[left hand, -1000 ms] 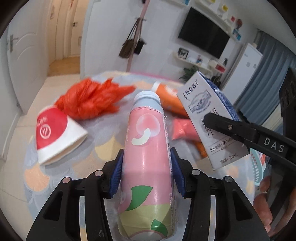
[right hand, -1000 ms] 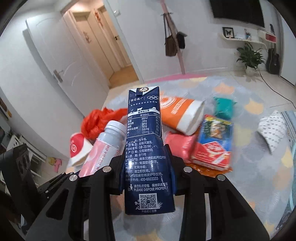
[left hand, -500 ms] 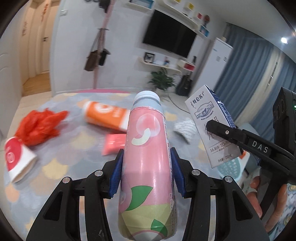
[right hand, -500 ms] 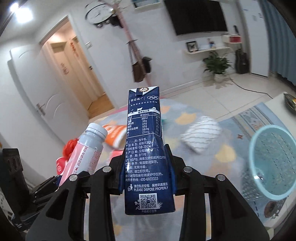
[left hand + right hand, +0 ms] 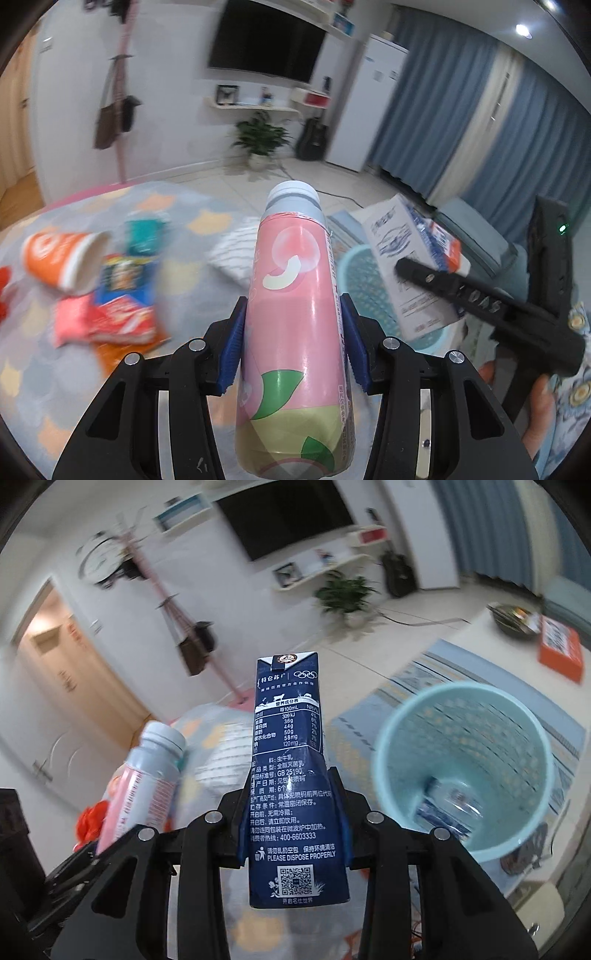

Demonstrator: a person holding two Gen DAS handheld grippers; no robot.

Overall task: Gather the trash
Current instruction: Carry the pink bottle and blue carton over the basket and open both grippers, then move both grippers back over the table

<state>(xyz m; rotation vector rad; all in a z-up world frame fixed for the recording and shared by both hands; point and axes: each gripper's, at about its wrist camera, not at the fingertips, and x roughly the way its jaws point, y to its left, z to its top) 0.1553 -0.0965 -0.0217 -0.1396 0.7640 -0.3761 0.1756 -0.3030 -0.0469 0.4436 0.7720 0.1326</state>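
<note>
My left gripper [image 5: 293, 338] is shut on a pink peach-drink bottle [image 5: 295, 321] with a white cap, held upright in the air. My right gripper [image 5: 291, 812] is shut on a dark blue milk carton [image 5: 290, 760], squeezed at its middle. In the left wrist view the carton [image 5: 402, 266] and right gripper sit to the right, over a light blue mesh bin [image 5: 360, 280]. In the right wrist view the bin [image 5: 465, 771] is to the right of the carton, with a plastic wrapper at its bottom. The bottle [image 5: 147, 775] shows at left.
On the grey patterned rug [image 5: 184, 221] lie an orange paper cup [image 5: 62, 258], red and blue snack packets [image 5: 110, 306], a teal packet [image 5: 142, 236] and a white striped cup [image 5: 236, 254]. A low table with an orange box [image 5: 557, 650] stands beyond the bin.
Both grippers have swung right with their loads, away from the trash pile. The blue bin has come much closer and larger in the right wrist view.
</note>
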